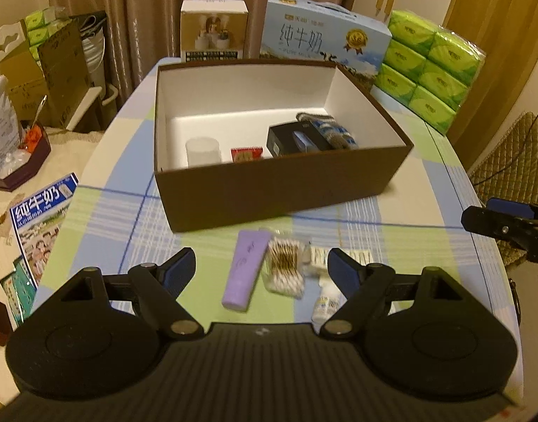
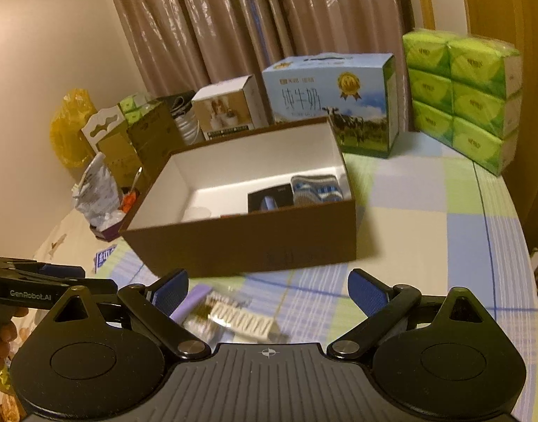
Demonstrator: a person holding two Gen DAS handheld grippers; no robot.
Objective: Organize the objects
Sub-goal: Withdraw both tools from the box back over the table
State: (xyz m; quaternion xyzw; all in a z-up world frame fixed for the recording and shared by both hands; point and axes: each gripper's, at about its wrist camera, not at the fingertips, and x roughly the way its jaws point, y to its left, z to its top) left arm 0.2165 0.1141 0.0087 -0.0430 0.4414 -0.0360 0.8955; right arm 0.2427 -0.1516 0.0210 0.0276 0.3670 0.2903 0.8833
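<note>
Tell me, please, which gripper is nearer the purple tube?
Left. The left gripper hovers open directly over the purple tube; the right gripper, also open, sits off to the tube's right.

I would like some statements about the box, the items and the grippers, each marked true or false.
1. The brown box has its lid on. False: it is open on top.
2. The purple tube lies on the table in front of the box. True.
3. The left gripper grips the purple tube. False: its jaws are open and empty.
4. A black case lies inside the box. True.
5. The right gripper is open. True.
</note>
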